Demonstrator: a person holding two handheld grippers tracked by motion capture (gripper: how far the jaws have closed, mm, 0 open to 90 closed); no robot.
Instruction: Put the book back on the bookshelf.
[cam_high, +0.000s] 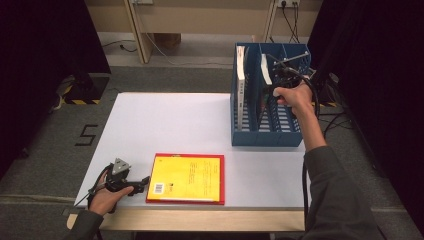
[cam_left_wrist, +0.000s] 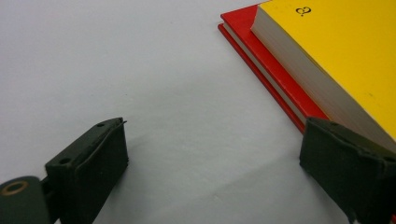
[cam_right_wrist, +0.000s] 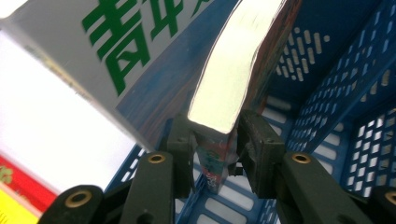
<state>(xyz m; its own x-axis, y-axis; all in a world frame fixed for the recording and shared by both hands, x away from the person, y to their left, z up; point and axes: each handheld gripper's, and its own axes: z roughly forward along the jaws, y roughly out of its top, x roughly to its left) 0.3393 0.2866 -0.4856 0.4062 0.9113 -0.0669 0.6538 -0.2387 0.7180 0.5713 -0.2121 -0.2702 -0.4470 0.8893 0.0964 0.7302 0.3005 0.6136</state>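
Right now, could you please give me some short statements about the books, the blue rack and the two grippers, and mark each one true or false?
1. The right gripper has a book between its fingers inside the blue rack. True.
2. The yellow book stands upright in the rack. False: it lies flat on a red book on the table.
3. The left gripper is open and holds nothing. True.
4. The rack is empty. False: books stand in it.
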